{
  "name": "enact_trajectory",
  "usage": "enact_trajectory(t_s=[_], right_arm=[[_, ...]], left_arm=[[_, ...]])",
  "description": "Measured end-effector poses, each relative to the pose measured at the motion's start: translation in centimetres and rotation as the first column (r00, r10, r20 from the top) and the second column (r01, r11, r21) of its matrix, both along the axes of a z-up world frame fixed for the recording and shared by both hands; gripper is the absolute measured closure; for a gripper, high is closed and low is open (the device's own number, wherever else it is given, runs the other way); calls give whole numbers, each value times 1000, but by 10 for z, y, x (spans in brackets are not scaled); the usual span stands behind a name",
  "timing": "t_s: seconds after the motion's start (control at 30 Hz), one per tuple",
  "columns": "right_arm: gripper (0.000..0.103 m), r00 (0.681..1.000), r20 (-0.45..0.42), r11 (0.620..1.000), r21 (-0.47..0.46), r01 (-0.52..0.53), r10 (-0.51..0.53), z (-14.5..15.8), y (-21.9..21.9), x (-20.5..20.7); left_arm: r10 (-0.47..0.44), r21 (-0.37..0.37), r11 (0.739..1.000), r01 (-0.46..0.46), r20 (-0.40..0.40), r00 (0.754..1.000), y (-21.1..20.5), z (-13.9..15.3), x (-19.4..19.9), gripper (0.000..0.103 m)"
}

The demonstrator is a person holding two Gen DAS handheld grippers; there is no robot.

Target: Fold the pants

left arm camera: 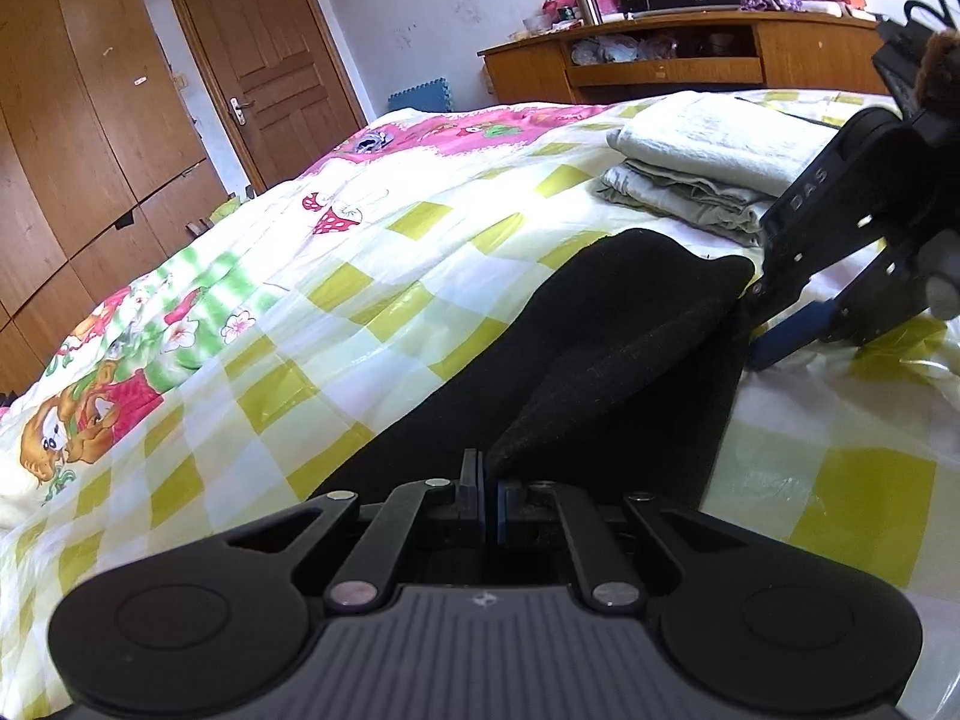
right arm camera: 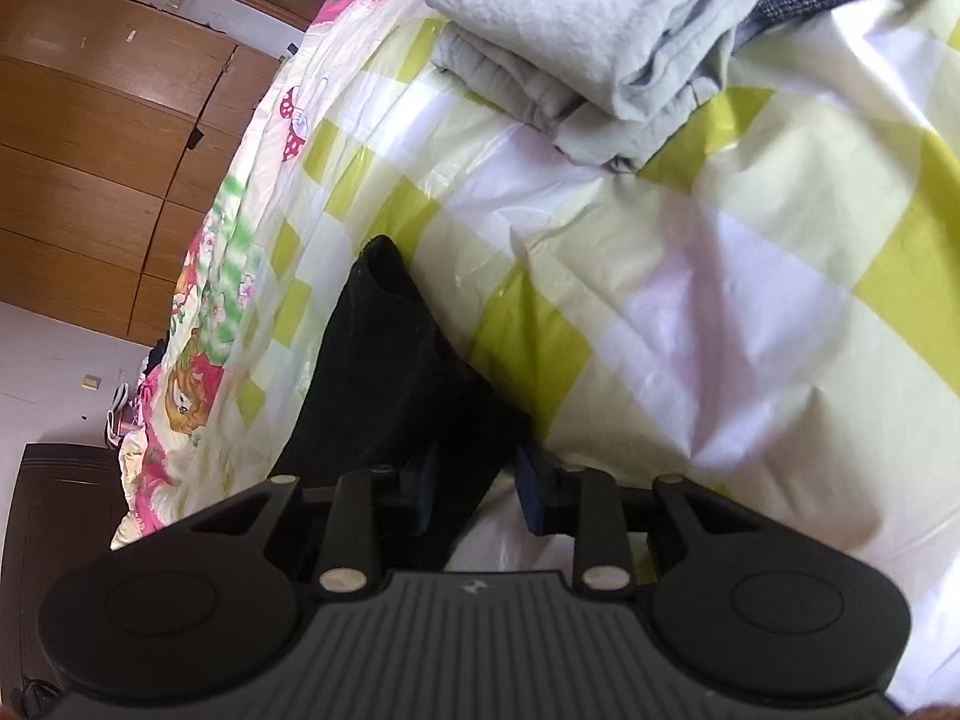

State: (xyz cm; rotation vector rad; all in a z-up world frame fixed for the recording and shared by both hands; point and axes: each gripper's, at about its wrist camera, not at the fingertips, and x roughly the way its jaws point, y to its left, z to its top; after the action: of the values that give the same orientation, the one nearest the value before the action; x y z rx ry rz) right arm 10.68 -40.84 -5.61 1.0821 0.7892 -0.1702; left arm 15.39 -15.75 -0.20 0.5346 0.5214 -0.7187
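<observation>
Black pants (left arm camera: 606, 360) lie on the checked bedspread (left arm camera: 336, 300). My left gripper (left arm camera: 487, 504) is shut on a raised fold of the pants close to the camera. My right gripper (left arm camera: 757, 324) shows at the right of the left wrist view, at the far corner of the same fold. In the right wrist view the right gripper (right arm camera: 477, 489) has its blue pads apart, with the black pants (right arm camera: 390, 372) lying between them; the jaws stand open around the cloth.
A stack of folded pale garments (left arm camera: 702, 168) lies on the bed beyond the pants, also in the right wrist view (right arm camera: 600, 42). A wooden TV cabinet (left arm camera: 678, 60), a door (left arm camera: 270, 60) and wardrobes (left arm camera: 66, 138) stand past the bed.
</observation>
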Motion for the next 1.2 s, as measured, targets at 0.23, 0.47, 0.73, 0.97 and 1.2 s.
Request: enact_trajectory(t_s=[0.23,0.47,0.73,0.97,1.2], right_arm=[[99,993,98,993,113,48,-59,-13,-11,1],[99,982,161,995,40,93,-99,5,-39,-42],[90,964,138,960,202,195,-225,-10,-64,-60],[76,923,209,914,325,245,-322,-21,-63,-80],[56,937,211,934,286,212,-278,-21,-55,-73]], left_arm=[[-18,0,1000,18,-7,1000,0,-1,-5,81],[-136,32,990,136,-5,991,-15,0,-49,81],[-191,84,977,195,-50,980,-30,-17,-86,84],[-115,52,992,118,-61,992,19,5,-99,82],[-11,30,999,14,-93,996,60,4,-113,81]])
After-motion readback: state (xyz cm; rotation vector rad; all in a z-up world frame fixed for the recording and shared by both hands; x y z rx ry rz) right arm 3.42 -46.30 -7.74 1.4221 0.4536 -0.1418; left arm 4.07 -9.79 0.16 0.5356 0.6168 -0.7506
